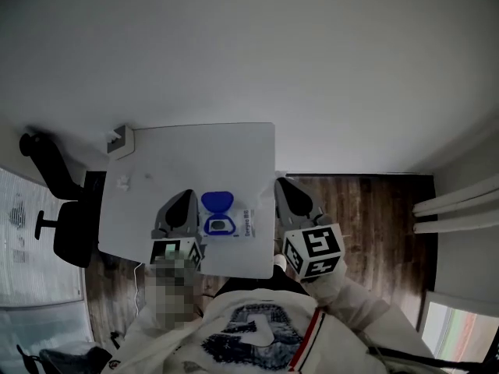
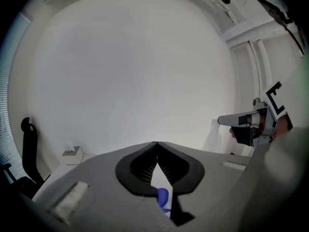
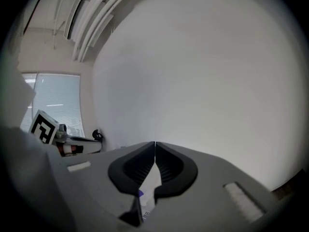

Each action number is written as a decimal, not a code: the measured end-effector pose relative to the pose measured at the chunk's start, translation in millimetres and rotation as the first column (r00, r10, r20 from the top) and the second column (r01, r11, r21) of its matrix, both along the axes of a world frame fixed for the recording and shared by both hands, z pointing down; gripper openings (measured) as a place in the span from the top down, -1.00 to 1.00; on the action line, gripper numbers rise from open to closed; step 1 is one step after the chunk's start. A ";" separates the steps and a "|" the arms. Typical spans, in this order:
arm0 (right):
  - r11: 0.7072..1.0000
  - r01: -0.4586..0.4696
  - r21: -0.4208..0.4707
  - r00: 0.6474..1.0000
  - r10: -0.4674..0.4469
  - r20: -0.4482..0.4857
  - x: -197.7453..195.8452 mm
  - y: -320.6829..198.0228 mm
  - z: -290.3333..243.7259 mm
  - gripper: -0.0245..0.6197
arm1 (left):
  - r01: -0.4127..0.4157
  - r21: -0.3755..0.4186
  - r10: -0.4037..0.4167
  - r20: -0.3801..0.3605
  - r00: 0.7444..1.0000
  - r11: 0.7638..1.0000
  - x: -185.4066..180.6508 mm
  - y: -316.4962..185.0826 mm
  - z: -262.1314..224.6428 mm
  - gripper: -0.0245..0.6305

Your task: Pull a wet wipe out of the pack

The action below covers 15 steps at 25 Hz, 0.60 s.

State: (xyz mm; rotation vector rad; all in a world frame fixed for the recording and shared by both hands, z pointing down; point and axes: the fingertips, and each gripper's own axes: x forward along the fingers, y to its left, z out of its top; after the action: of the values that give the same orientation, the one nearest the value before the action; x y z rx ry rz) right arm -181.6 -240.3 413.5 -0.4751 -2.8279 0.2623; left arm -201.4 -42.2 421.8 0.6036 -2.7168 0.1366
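**Wet wipe pack (image 1: 226, 223) lies open on the table, both tongs shut above it**

The pack rests near the front edge of the white table (image 1: 195, 154), its blue lid (image 1: 217, 202) flipped up and back towards the far side. It lies between the two grippers, touched by neither.

The left gripper (image 1: 187, 195) hangs just beside the pack's left side. In its own view the jaw tips meet, with nothing pinched between them, and a bit of the blue lid shows through the gap lower down.

The right gripper (image 1: 282, 184) is off the table's right edge, over the wooden floor (image 1: 366, 209). Its jaws are together too, and empty.

A small box (image 1: 121, 140) stands at the far left corner of the table. A black office chair (image 1: 66, 224) stands to the table's left.
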 end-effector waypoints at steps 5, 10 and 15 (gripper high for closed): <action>1.000 -0.017 -0.001 0.999 0.017 0.029 15.7 -5.0 -9.8 0.90 | -0.039 0.004 0.039 0.007 0.999 0.999 10.1 -10.2 -4.2 0.91; 0.999 -0.046 0.019 0.998 0.045 0.044 33.0 1.1 -18.1 0.90 | -0.088 0.032 0.087 0.029 0.996 0.996 17.8 -15.3 -13.1 0.91; 0.995 -0.101 0.025 0.994 0.100 0.038 61.4 26.1 -21.9 0.90 | -0.124 0.049 0.122 0.039 0.992 0.991 38.5 10.0 -16.9 0.91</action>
State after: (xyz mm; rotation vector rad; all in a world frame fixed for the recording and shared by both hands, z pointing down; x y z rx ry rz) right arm -120.2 -214.2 391.6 -0.3363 -2.8915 0.2375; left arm -163.0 -32.2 404.9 0.7918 -2.7245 0.1096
